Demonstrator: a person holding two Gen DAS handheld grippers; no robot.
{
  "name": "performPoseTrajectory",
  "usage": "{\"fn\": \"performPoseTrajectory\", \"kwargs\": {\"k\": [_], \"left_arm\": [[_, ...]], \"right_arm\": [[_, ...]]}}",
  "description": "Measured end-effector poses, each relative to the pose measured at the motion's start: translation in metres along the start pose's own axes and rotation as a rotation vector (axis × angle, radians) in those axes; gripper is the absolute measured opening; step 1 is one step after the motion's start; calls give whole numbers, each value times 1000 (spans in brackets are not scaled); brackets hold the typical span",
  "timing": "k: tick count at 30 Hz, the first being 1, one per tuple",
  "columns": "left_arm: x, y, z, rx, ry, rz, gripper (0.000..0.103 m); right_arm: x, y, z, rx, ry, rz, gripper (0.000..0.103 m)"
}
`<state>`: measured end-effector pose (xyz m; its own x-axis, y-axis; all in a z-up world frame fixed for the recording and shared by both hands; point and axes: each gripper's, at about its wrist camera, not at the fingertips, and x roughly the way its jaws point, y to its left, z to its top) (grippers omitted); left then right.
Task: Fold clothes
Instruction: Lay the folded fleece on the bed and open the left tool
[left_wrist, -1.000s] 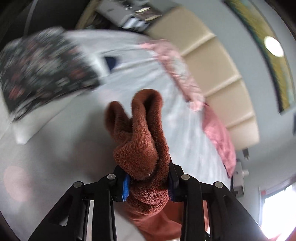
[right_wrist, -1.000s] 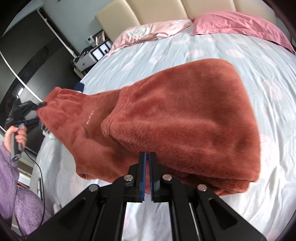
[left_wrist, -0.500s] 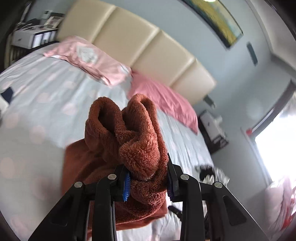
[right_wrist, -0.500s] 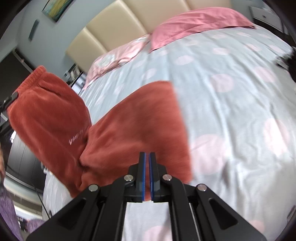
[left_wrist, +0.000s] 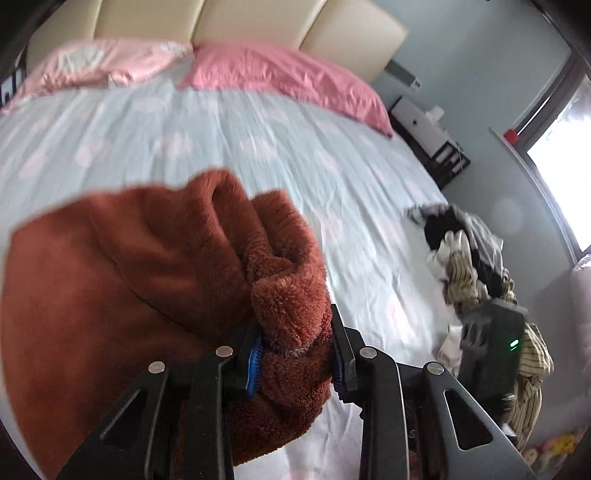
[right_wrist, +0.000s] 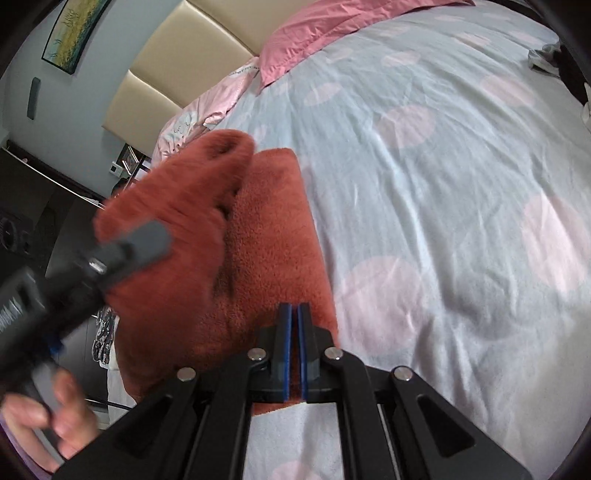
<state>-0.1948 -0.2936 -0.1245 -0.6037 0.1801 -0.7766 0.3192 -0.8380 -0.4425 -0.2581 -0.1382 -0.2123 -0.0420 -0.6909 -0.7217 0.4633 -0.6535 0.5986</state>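
Left wrist view: left hand-held gripper (left_wrist: 297, 363) clamps bunched rust-brown fleece garment (left_wrist: 147, 288), hiding its lower folds; right hand-held gripper (right_wrist: 294, 325) pinches its edge at 6 o'clock.

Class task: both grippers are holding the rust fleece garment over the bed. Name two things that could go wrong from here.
1. The left gripper clamps a thick bunched wad of the rust-brown fleece garment; layers may slip, leaving a lumpy fold.
2. The right gripper pinches only a thin edge, which could pull free as the garment is laid on the pale blue, pink-spotted bedsheet.
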Motion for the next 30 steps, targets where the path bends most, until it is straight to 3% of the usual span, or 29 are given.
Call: {"fn": "performPoseTrajectory", "kwargs": {"k": [3, 7, 10, 15, 21, 26, 30], "left_arm": [[12, 8, -11, -46, 19, -48, 33], [5, 11, -14, -64, 9, -130, 53], [-12, 10, -17, -29, 6, -134, 54], [-48, 25, -26, 7, -18, -68, 54], [-91, 44, -38, 46, -47, 18, 55], [-121, 82, -50, 8, -77, 115, 55], [-129, 107, -62, 0, -87, 181, 55]], "right_arm": [[4, -8, 1, 27, 13, -11, 5], [3, -15, 3, 57, -4, -43, 5], [-4, -16, 5, 66, -50, -58, 5], [-30, -7, 12, 42, -175, -68, 5], [-64, 28, 17, -61, -330, 31, 5], [-55, 73, 14, -182, -315, 139, 5], [-36, 94, 2, -271, -239, 59, 5]]}}
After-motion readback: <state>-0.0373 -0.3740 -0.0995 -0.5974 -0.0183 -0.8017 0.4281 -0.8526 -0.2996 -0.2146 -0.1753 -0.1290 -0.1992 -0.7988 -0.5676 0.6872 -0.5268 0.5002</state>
